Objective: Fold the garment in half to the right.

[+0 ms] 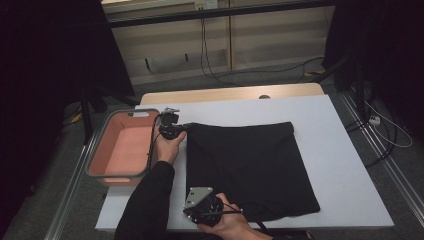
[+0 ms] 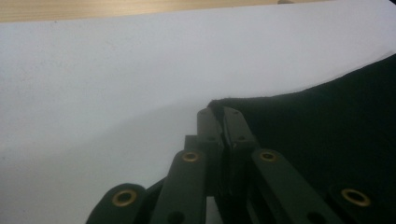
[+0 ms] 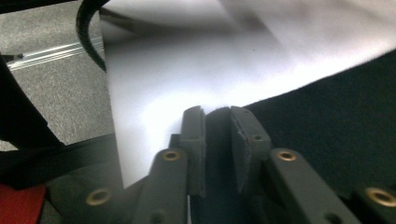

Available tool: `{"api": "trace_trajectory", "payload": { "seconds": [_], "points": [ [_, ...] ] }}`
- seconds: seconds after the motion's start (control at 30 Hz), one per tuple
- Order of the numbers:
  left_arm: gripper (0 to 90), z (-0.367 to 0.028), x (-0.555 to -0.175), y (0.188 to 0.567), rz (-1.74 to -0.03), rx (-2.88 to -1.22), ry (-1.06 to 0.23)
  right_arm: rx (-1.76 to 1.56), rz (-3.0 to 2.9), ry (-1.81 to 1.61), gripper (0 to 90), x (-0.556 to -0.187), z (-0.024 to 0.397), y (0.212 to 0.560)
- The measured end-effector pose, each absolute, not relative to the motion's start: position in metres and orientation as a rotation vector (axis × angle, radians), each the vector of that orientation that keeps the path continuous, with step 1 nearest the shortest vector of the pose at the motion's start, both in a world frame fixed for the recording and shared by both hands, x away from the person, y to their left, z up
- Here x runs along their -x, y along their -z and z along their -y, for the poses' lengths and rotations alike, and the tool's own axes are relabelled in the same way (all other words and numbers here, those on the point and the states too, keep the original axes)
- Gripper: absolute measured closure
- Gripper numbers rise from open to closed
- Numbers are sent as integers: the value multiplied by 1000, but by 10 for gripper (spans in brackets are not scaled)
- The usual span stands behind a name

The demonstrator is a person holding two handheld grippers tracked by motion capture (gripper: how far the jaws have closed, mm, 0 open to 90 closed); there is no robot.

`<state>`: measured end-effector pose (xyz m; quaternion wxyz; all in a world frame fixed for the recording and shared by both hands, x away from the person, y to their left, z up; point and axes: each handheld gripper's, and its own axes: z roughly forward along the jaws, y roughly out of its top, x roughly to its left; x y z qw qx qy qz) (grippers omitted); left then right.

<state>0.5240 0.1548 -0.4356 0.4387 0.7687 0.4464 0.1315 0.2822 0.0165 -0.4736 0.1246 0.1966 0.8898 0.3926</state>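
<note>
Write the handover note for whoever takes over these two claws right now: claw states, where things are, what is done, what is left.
Left claw: shut on the far left corner of the black cloth.
Right claw: at the cloth's near left corner, cloth between the jaws, a narrow gap left between them; whether the pads press on the cloth is not clear.
Cloth: spread flat on the white table cover, its top edge folded over.
Pink bin: on the table's left, beside the left claw, nothing in it that I can see.
Done: left side of the cloth reached at both corners.
Left, likely: confirm the right grip, then lift and fold the cloth.
</note>
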Motion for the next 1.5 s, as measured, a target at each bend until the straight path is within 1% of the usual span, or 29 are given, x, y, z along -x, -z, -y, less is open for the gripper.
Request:
{"api": "trace_trajectory", "payload": {
  "seconds": [0.07,0.17,0.5,0.9,1.5],
  "points": [
    [872,-155,-524,436,-1113,-1906,-324,-600,-2587,-1143,851,-284,-16,473],
    [872,-154,-524,435,-1107,-1904,-326,-647,-2596,-1161,866,-286,-13,472],
    [873,-157,-523,429,-1096,-1870,-301,-656,-2598,-1295,870,-287,-1,461],
    [873,-157,-520,413,-1026,-1862,-339,-611,-2539,-1437,872,-289,12,438],
    [874,-162,-517,395,-993,-1806,-394,-557,-2450,-1549,874,-289,22,406]
  ]
}}
